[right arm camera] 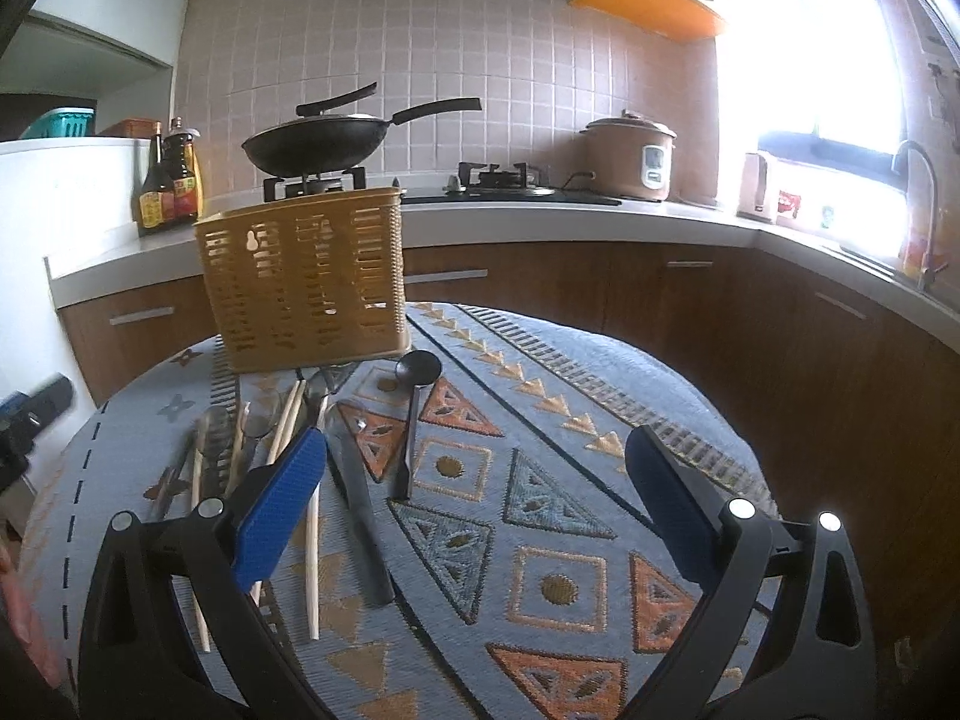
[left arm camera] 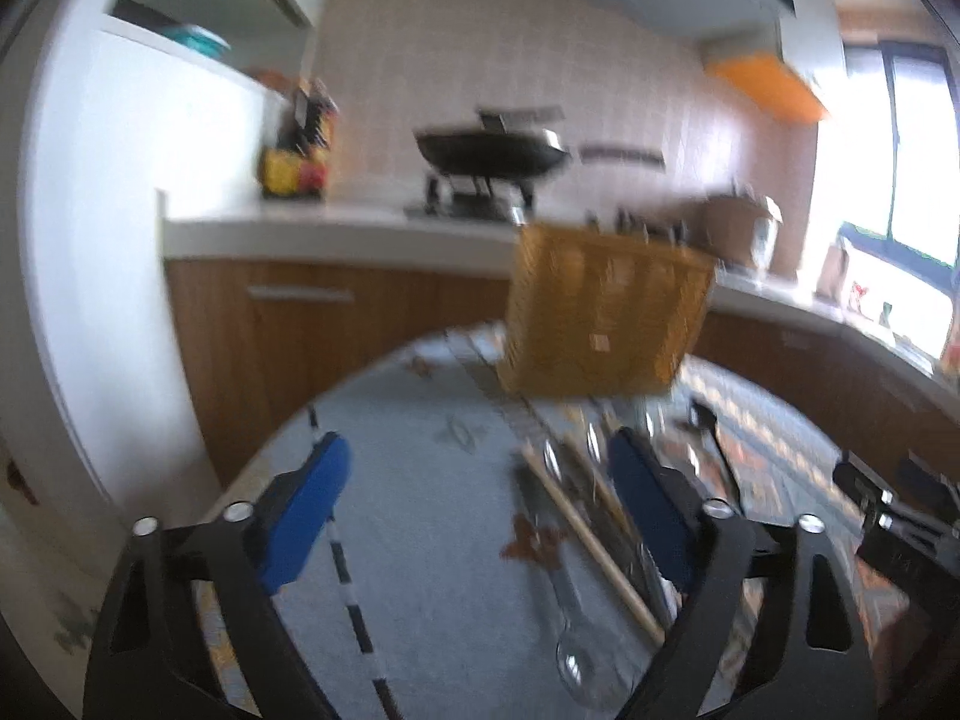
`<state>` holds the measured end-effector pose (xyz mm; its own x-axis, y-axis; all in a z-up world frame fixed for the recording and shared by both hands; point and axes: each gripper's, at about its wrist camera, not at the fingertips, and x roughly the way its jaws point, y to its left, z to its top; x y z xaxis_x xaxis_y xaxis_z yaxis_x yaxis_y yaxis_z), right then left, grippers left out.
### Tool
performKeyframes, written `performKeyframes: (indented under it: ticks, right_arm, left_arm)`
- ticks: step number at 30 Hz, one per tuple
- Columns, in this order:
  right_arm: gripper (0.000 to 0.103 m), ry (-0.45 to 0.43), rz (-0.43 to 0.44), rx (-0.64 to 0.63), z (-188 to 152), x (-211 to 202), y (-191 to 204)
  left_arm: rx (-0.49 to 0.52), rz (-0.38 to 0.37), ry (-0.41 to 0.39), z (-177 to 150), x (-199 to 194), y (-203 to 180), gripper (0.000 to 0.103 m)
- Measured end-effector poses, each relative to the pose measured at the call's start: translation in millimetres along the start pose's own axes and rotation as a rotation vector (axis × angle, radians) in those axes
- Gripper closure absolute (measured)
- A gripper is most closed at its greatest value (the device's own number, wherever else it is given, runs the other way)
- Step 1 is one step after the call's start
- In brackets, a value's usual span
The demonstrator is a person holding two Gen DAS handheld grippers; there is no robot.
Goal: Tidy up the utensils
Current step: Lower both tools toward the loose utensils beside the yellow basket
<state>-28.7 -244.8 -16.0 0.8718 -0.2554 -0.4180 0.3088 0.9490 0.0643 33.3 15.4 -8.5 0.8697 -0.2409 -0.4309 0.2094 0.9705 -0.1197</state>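
A yellow slotted utensil basket [right arm camera: 306, 279] stands upright at the far side of the round table; it also shows, blurred, in the left wrist view [left arm camera: 606, 312]. In front of it lie loose utensils: a black ladle [right arm camera: 414, 414], a dark knife [right arm camera: 363, 516], wooden chopsticks [right arm camera: 312, 546] and clear plastic spoons [right arm camera: 213, 432]. In the left wrist view a clear spoon [left arm camera: 579, 642] and chopsticks [left arm camera: 591, 546] lie by the right finger. My left gripper [left arm camera: 474, 474] is open and empty above the cloth. My right gripper [right arm camera: 480, 462] is open and empty, its left finger [right arm camera: 282, 498] over the chopsticks.
A patterned blue and orange cloth [right arm camera: 540, 480] covers the table. Behind it runs a kitchen counter [right arm camera: 540, 216] with a wok [right arm camera: 318, 144] on a stove, sauce bottles [right arm camera: 171, 180] and a rice cooker [right arm camera: 630, 156]. The other gripper shows at the right edge of the left view [left arm camera: 894, 510].
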Motion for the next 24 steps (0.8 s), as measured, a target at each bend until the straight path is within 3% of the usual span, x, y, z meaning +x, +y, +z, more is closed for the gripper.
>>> performKeyframes:
  ticks: [5,8,14,16,18,20,22,24]
  right_arm:
    - [0.008,0.06,0.056,-0.033,-1,8,6]
    - [0.008,0.122,0.122,-0.058,0,17,10]
    - [0.008,0.289,0.209,-0.104,28,38,6]
    - [0.008,0.344,0.212,-0.104,43,48,2]
    - [0.008,0.397,0.162,-0.122,58,61,1]
    - [0.009,0.467,0.149,-0.15,67,76,2]
    - [0.02,0.551,0.173,-0.146,76,96,3]
    - [0.043,0.644,0.208,-0.111,83,122,2]
  left_arm:
    - [0.027,-0.141,0.316,7,34,7,0.049]
    - [0.036,-0.223,0.472,2,51,9,0.054]
    - [0.058,-0.37,0.68,3,77,-3,0.056]
    - [0.075,-0.375,0.755,-1,88,-9,0.06]
    - [0.113,-0.34,0.809,-5,96,-15,0.075]
    - [0.148,-0.302,0.845,-9,105,-20,0.077]
    - [0.17,-0.288,0.852,-9,108,-25,0.077]
    - [0.193,-0.268,0.852,-9,113,-31,0.077]
